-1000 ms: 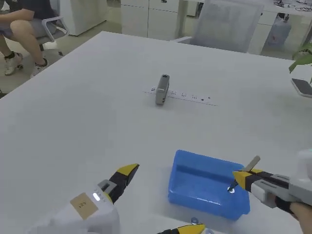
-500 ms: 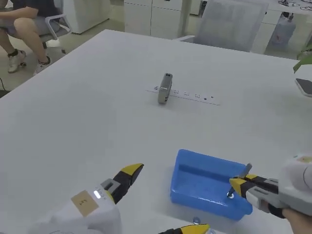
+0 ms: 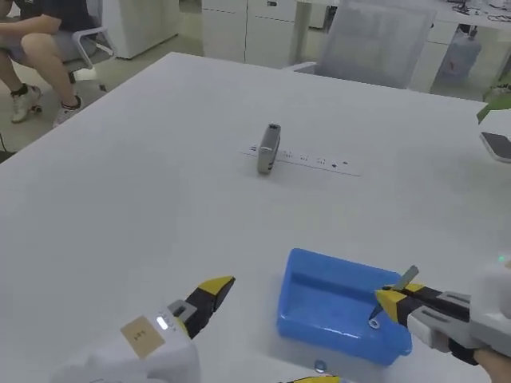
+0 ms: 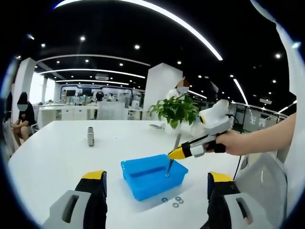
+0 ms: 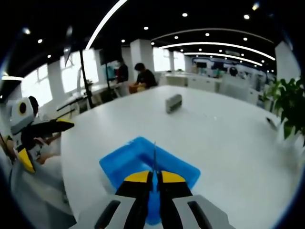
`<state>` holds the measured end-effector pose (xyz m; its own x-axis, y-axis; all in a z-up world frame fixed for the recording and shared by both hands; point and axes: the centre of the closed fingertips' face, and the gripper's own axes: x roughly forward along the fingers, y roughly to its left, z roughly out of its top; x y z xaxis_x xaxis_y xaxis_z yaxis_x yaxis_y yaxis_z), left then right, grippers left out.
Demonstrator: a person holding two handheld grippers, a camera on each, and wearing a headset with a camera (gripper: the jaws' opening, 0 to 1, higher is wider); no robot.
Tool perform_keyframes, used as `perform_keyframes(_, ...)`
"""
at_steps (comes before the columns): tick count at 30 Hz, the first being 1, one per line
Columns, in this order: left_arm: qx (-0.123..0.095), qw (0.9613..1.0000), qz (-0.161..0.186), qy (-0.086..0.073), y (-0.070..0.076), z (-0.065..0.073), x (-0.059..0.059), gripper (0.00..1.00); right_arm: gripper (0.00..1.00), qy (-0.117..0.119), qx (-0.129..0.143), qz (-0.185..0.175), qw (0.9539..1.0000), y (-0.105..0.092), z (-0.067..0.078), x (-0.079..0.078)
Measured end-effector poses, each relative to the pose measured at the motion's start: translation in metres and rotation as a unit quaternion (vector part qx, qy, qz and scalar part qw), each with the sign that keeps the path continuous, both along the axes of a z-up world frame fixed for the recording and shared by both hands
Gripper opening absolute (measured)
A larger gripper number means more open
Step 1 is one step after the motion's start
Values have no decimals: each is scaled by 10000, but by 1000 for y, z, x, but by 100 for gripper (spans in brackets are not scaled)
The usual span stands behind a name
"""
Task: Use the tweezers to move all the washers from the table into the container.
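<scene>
Tweezers (image 3: 378,313) clamped in the right tongs (image 3: 389,297), jaws pressed together on them, slanting down into the blue container (image 3: 319,260). At the tips, a small washer (image 3: 374,324); touching the container floor or not, impossible to tell. Left tongs (image 4: 157,175) spread wide and empty, hovering near the container's front-left corner. Three more washers (image 4: 175,205) lying loose on the white bench (image 3: 160,183), just beside the container's near wall. Farther back, mid-bench, a small grey device (image 3: 268,148) standing on edge, well apart from the rest.

White table (image 3: 120,199) bears blue container (image 3: 319,331), washers (image 4: 175,204), grey device (image 3: 268,148).
</scene>
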<state>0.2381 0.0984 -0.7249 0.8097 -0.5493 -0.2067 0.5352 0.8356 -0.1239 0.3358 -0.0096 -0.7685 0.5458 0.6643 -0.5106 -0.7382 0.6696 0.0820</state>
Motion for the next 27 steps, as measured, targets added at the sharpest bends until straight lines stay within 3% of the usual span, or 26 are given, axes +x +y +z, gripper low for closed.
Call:
perform_keyframes(7,64,9999,-74,58,-3,-3,-2,88,3,-80,259,129,9995,3,25,-15)
perform_keyframes(12,106,9998,-110,94,-4,-4,-2,87,3,28,455,238,9987,10,29,-31)
perform_keyframes(18,141,9998,-109,127,-3,-6,-2,87,4,270,485,392,9977,20,13,-52)
perform_keyframes(27,222,9995,-128,172,-3,-9,-2,86,4,625,309,493,9963,22,-26,-68)
